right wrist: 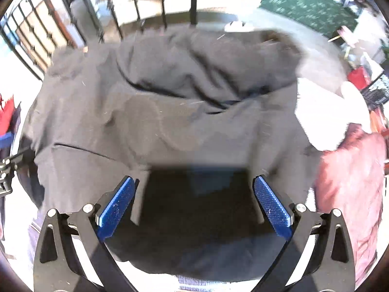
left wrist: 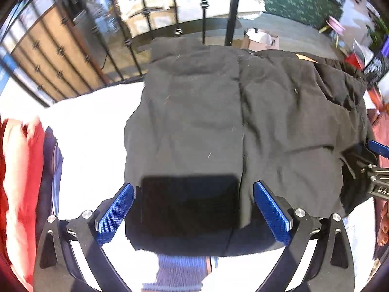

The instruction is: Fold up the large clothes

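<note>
White bedding [left wrist: 92,126] fills your left wrist view, soft and bright, with a black wrought-iron railing [left wrist: 145,12] and green patterned carpet [left wrist: 299,0] beyond it. Your dark garment [left wrist: 206,112] lies folded on that bed, matte woven cloth, creased down the middle and speckled with lint. Your left tongs [left wrist: 193,210] are spread wide above its near edge, blue knurled pads [left wrist: 116,209] clear of the fabric, gripping nothing. At the right edge, your right tongs [left wrist: 374,165] sit by the garment's side.

Over to the right wrist view: blurred, same garment [right wrist: 158,112] bunched into thick rumpled folds. A reddish cloth [right wrist: 350,189] sits just right of it. Your right tongs [right wrist: 193,206] stand fully spread, nothing pinched between them.
</note>
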Demonstrator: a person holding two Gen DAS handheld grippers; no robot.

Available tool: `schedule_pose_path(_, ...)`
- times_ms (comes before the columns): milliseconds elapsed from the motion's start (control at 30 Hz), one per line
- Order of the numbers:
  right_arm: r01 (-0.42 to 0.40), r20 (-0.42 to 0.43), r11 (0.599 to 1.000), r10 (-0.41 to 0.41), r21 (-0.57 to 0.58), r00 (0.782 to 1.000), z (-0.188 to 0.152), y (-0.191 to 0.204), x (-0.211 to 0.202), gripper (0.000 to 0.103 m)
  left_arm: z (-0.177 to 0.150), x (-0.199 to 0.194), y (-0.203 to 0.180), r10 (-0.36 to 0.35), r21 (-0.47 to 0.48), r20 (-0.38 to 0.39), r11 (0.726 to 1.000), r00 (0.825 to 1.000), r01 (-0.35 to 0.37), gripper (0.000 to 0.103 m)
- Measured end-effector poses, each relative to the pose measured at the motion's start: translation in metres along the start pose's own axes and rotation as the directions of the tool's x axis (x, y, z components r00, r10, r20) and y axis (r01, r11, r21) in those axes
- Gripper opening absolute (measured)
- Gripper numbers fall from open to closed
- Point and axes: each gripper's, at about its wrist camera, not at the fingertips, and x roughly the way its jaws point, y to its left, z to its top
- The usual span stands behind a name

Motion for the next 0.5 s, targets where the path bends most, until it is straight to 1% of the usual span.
schedule_pose_path(67, -0.006, 0.020, 1.000, 0.006, 0.025, 1.000, -0.014, -0.012, -0.012, 0.097, -0.013, -0.002, 0.007, 0.008, -0.024, 0.000, 1.000, 1.000, -0.008, 0.097)
schedule_pose_path(133, -0.013, 0.022, 0.998, 0.011, 0.060, 1.000, -0.028, -0.024, -0.019, 0.097, -0.021, -0.003, 0.015, 0.015, -0.047, -0.010, 0.999, 1.000, -0.015, 0.097)
schedule_pose_path(267, -0.060, -0.023, 0.982, 0.066, 0.179, 0.998, -0.055, -0.059, -0.022, 0.097, -0.036, -0.002, 0.036, 0.008, -0.112, -0.037, 0.994, 0.999, -0.013, 0.097)
schedule_pose_path(300, -0.084, -0.045, 0.970, 0.097, 0.230, 0.994, -0.064, -0.071, -0.019, 0.097, -0.040, -0.001, 0.041, 0.001, -0.130, -0.048, 0.991, 0.999, -0.007, 0.097)
schedule_pose_path(333, -0.107, -0.060, 0.955, 0.128, 0.275, 0.990, -0.065, -0.079, -0.011, 0.097, -0.042, 0.001, 0.046, -0.006, -0.145, -0.059, 0.989, 0.998, -0.003, 0.097)
schedule_pose_path(367, -0.143, -0.071, 0.933, 0.176, 0.332, 0.982, -0.073, -0.090, -0.008, 0.097, -0.044, 0.004, 0.050, -0.017, -0.160, -0.073, 0.987, 0.997, 0.005, 0.097)
schedule_pose_path(400, -0.181, -0.076, 0.902, 0.227, 0.392, 0.971, -0.082, -0.100, -0.005, 0.097, -0.046, 0.007, 0.055, -0.028, -0.173, -0.085, 0.985, 0.996, 0.013, 0.097)
schedule_pose_path(467, -0.234, -0.083, 0.851, 0.306, 0.470, 0.948, -0.093, -0.115, 0.002, 0.097, -0.046, 0.012, 0.063, -0.041, -0.193, -0.097, 0.981, 0.994, 0.022, 0.097)
schedule_pose_path(500, -0.248, -0.085, 0.836, 0.329, 0.490, 0.940, -0.095, -0.118, 0.005, 0.097, -0.045, 0.015, 0.068, -0.043, -0.203, -0.103, 0.979, 0.994, 0.021, 0.097)
